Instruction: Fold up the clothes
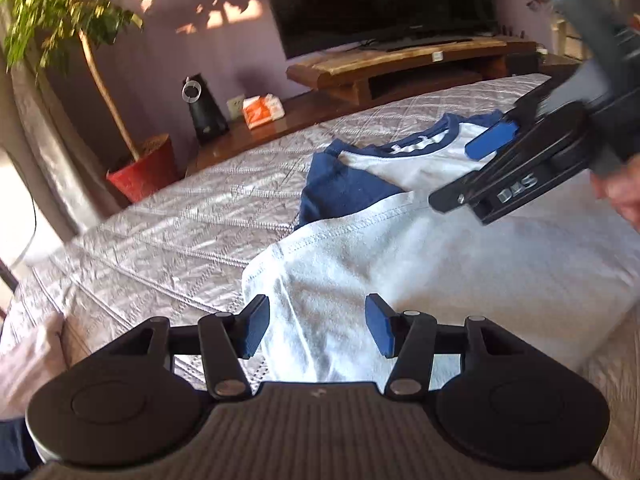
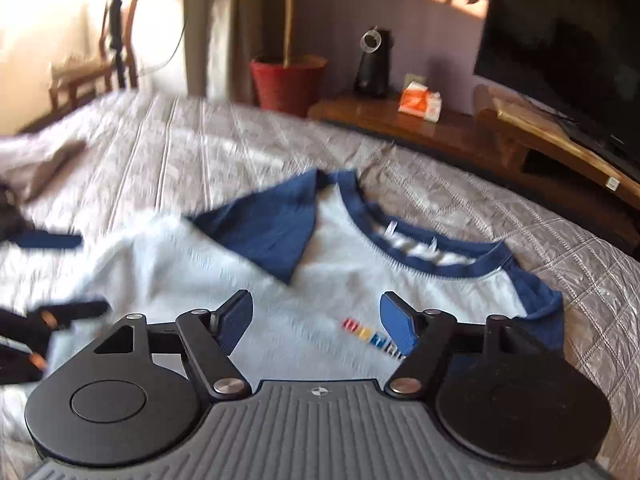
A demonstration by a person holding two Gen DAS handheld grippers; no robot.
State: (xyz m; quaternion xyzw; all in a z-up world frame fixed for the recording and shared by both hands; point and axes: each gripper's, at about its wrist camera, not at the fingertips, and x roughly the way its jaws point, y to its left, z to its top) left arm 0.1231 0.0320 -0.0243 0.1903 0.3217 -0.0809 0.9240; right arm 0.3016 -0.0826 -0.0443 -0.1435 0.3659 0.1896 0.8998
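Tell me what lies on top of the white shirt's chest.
One navy blue sleeve is folded over the white T-shirt with navy collar. Small coloured letters show beside it; whatever the sleeve covers is hidden.

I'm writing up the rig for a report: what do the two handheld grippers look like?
Both match: the left gripper and right gripper have black linkage arms with silver pivot pins, blue ribbed pads, round black discs, and a grey ridged body.

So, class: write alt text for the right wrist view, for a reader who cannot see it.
A white T-shirt with navy collar and sleeves lies on a quilted bedspread, one sleeve folded across its chest. The right gripper hangs over it, jaws open and empty. Behind stand a red plant pot and a dark television.
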